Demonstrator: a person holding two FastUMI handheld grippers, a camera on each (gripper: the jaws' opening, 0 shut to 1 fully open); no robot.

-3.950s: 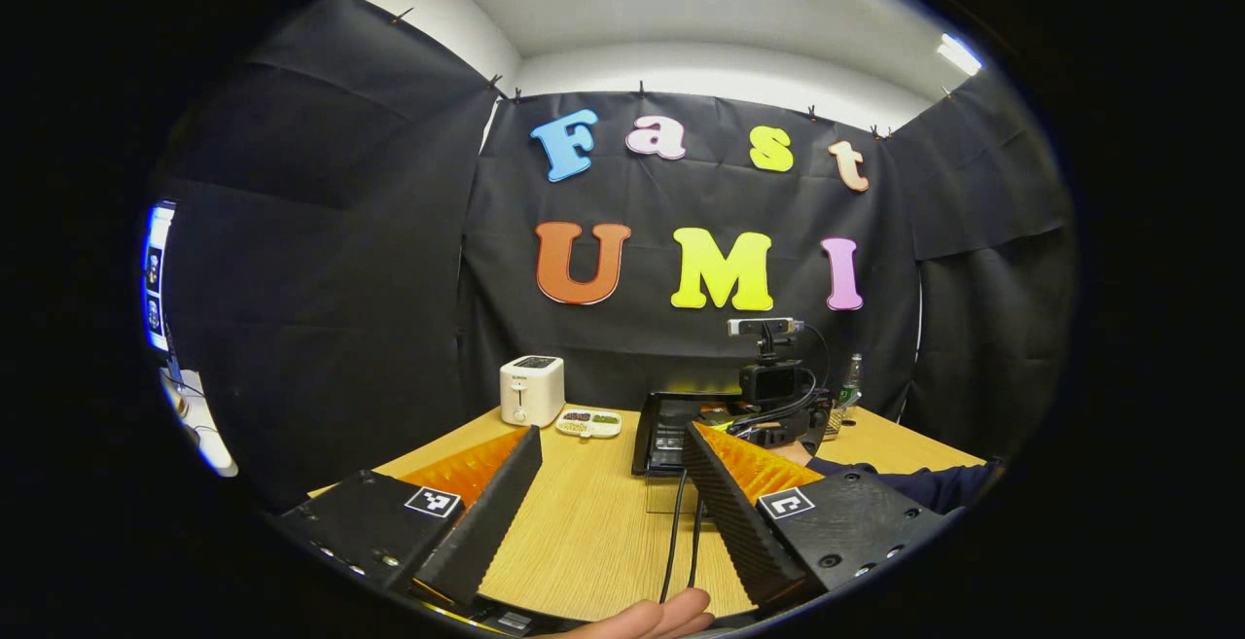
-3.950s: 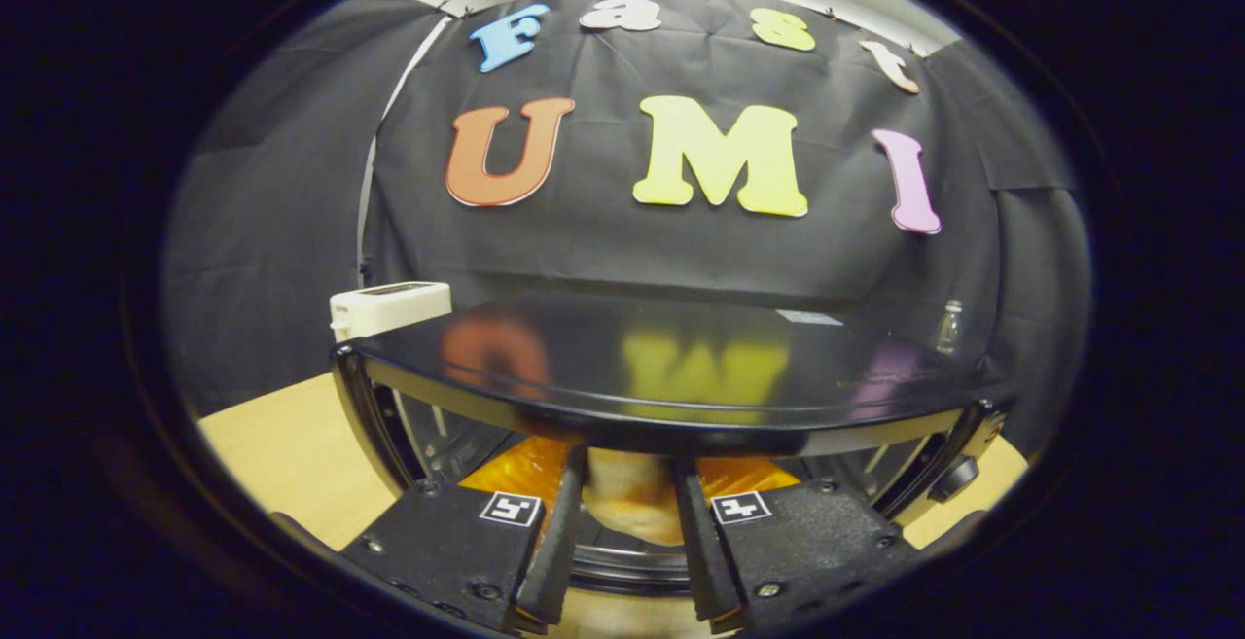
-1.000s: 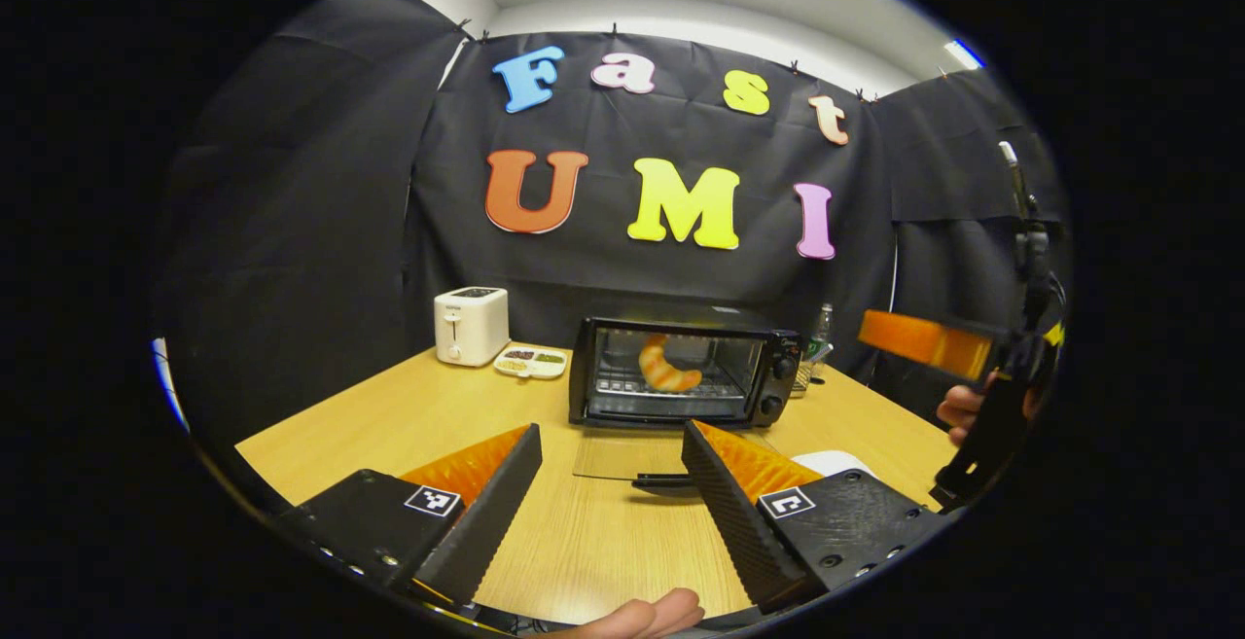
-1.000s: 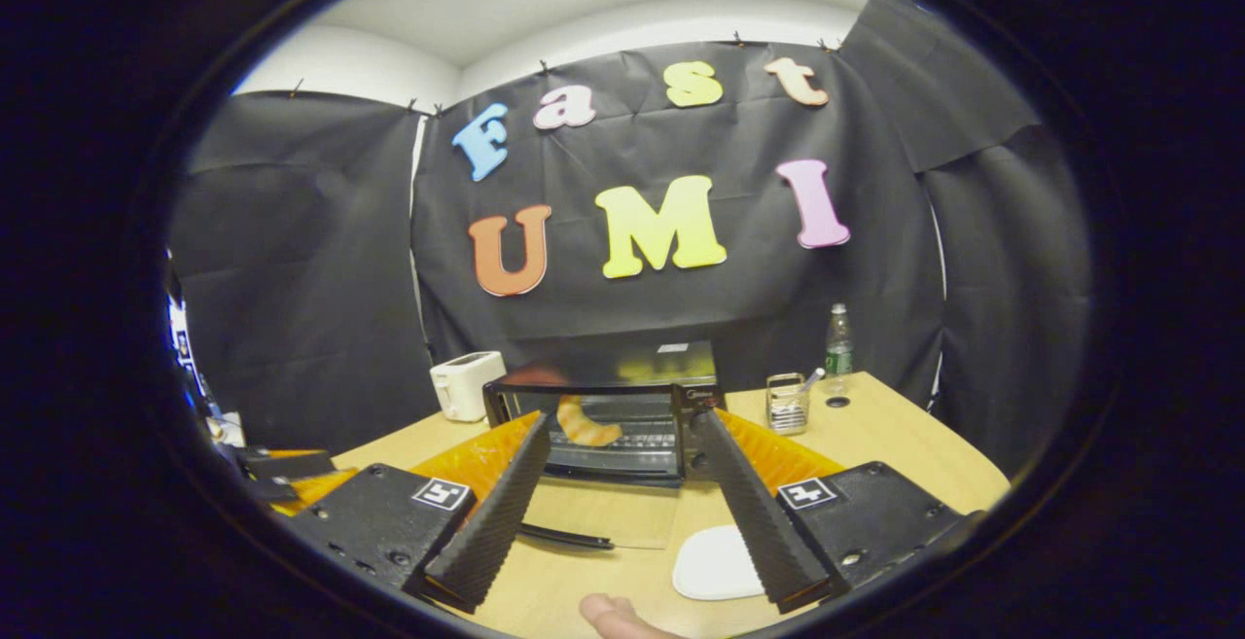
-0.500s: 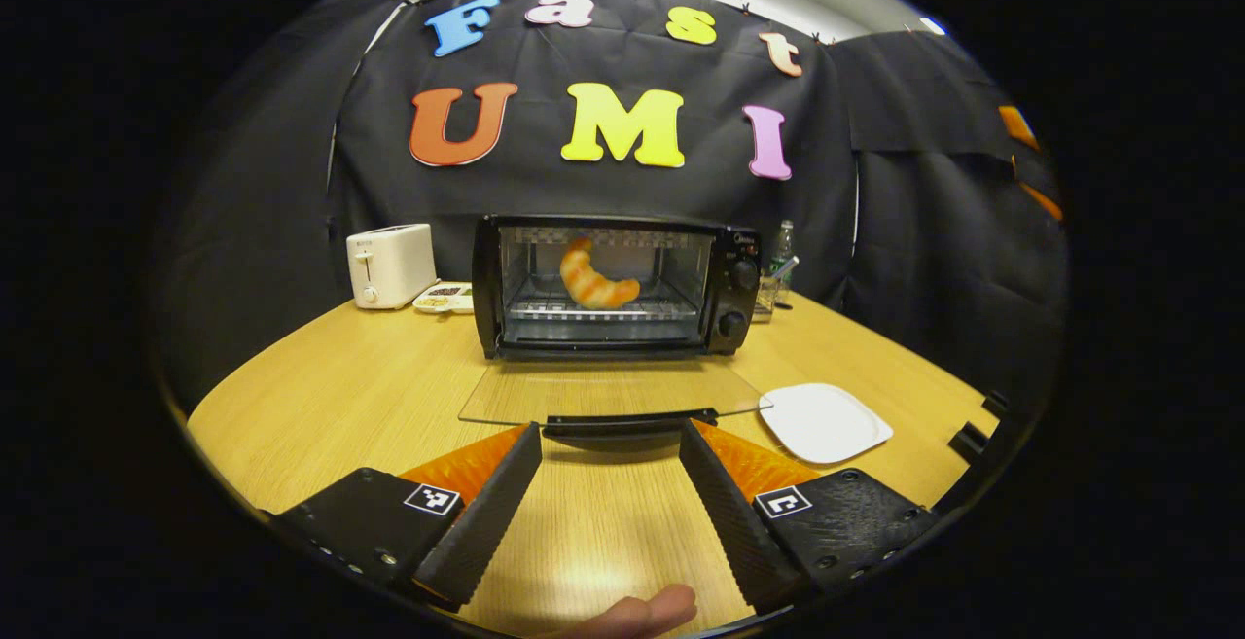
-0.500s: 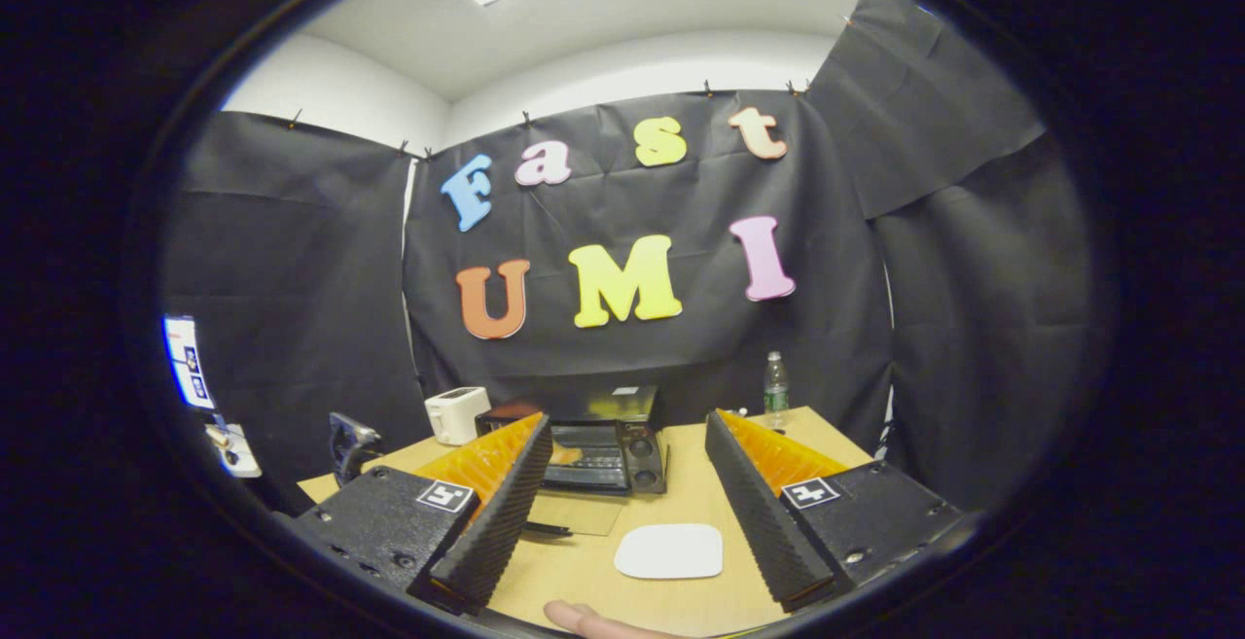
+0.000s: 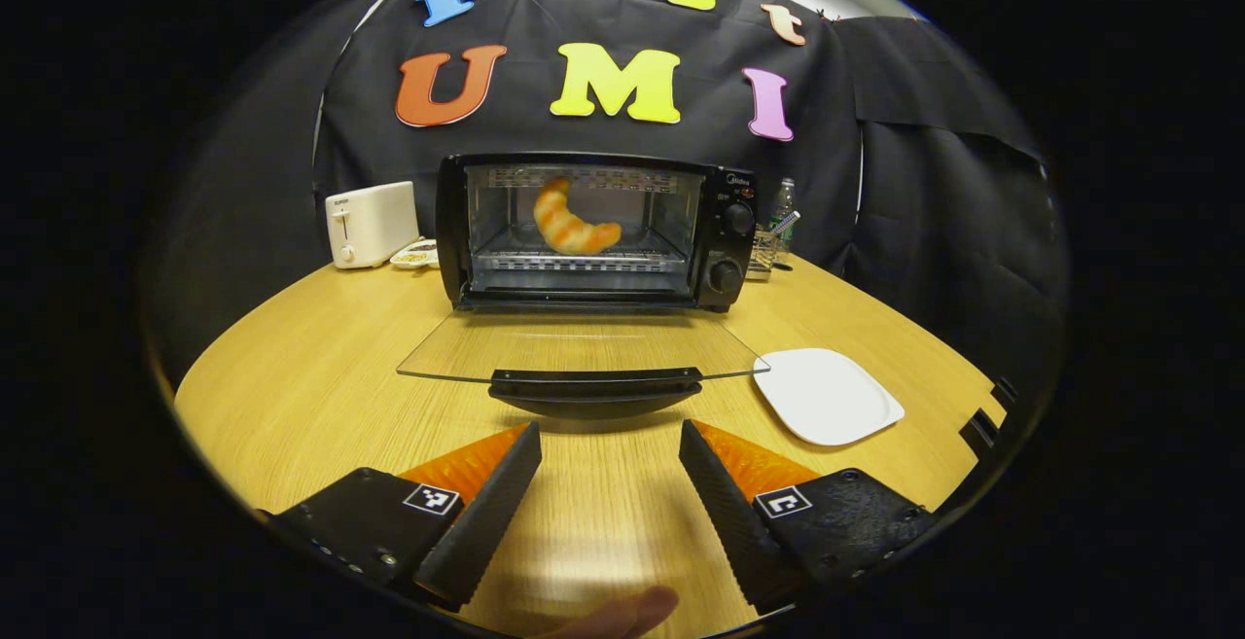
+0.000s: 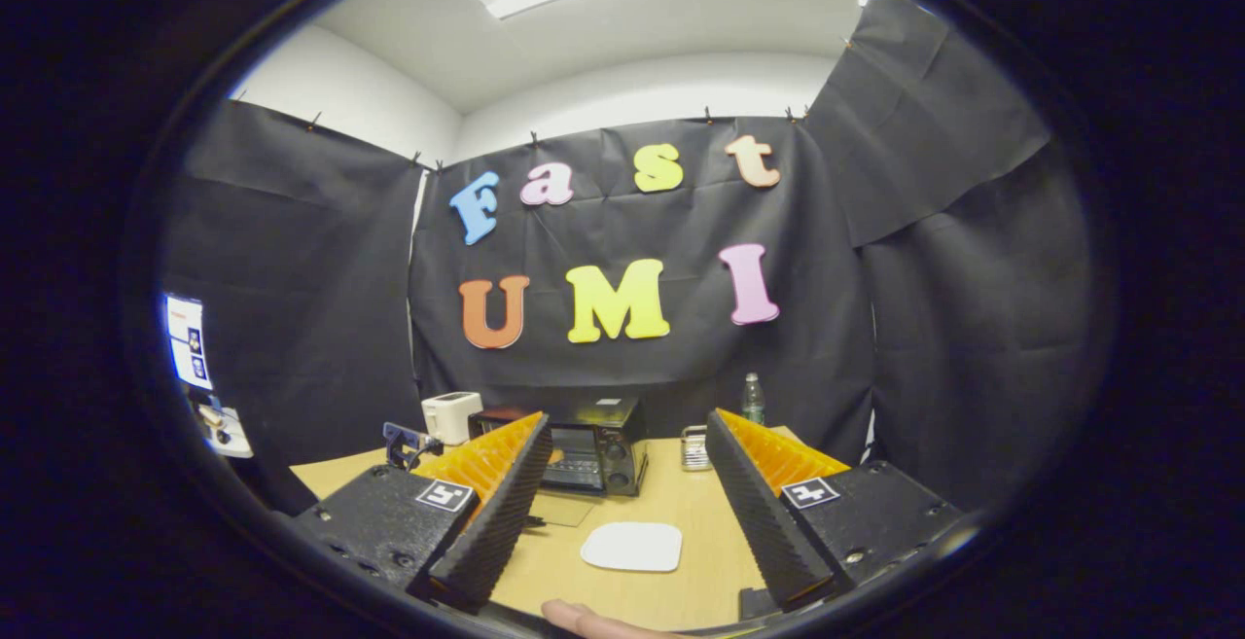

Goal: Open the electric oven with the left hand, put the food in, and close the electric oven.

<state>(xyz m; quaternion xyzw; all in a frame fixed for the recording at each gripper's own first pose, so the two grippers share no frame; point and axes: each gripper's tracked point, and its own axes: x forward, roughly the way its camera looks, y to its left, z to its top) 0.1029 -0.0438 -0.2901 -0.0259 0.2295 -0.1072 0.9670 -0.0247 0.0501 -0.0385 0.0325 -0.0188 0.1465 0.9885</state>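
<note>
Left hand-held gripper [image 7: 608, 483] is hovering low over the bench [image 7: 321, 396] with its fingers spread apart and nothing between them, facing the oven door's handle [image 7: 594, 388]. The right hand-held gripper [image 8: 627, 503] is being held farther back and higher, its fingers likewise apart and gripping nothing.

Judging by how things are lying, two of the three steps are looking done. The electric oven [image 7: 593, 230] is standing open, its glass door [image 7: 579, 345] folded down flat toward the left gripper, and the croissant [image 7: 569, 221] is sitting inside on the wire rack. The white plate [image 7: 827, 396] just right of the door is lying bare. Closing the door is what is remaining, and the left gripper seems to be lining up for that, though it is not touching the handle yet.

The left gripper view is giving the close look: the food inside, the control knobs, the toaster [image 7: 370, 223] to the left. The right gripper view is showing the oven [image 8: 588, 449] small and partly hidden behind its own finger, so the food is hard to make out there, but it is showing the ceiling light and the booth's left side.
</note>
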